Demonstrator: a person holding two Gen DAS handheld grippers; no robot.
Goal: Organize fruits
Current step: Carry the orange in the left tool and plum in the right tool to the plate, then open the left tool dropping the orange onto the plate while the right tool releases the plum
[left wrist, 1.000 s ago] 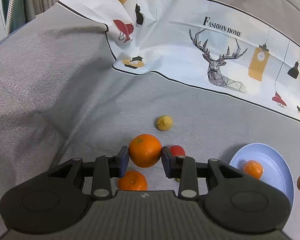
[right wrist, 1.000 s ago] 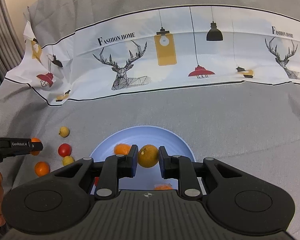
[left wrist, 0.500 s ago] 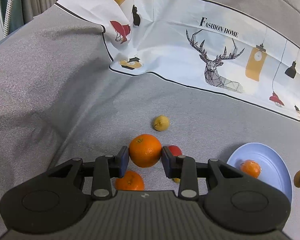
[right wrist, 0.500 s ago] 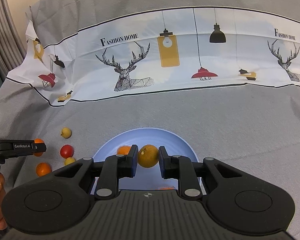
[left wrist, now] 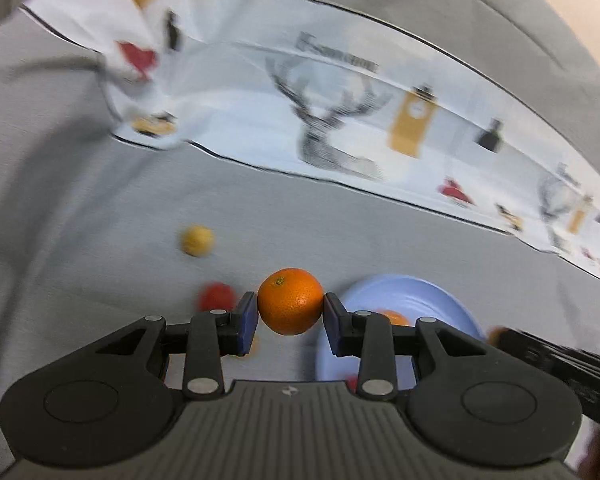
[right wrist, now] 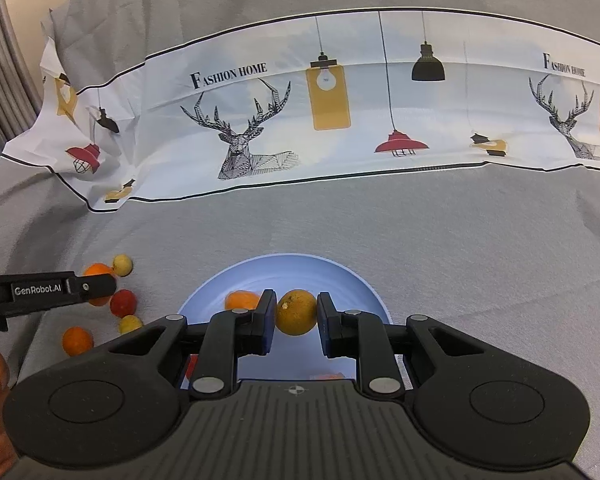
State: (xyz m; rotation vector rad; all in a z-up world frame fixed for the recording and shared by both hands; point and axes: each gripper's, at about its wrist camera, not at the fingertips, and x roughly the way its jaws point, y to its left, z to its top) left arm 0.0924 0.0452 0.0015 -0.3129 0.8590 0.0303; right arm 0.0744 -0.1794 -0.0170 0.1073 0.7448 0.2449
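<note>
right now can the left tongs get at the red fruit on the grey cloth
Probably not yet. The left tongs are shut on an orange, so there is no room between the pads for the red fruit. It lies uncovered on the grey cloth just left of the blue plate; unload first.

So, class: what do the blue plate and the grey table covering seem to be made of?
Blue plate: probably plastic or glazed ceramic; smooth, evenly coloured, with faint concentric rings. Grey table covering: woven fabric; matte, with visible weave, wrinkles and folds.

Matt grey woven cloth point(right wrist: 380, 220); glossy blue plate point(right wrist: 340, 276); dimpled orange point(left wrist: 291, 301) skin.
</note>
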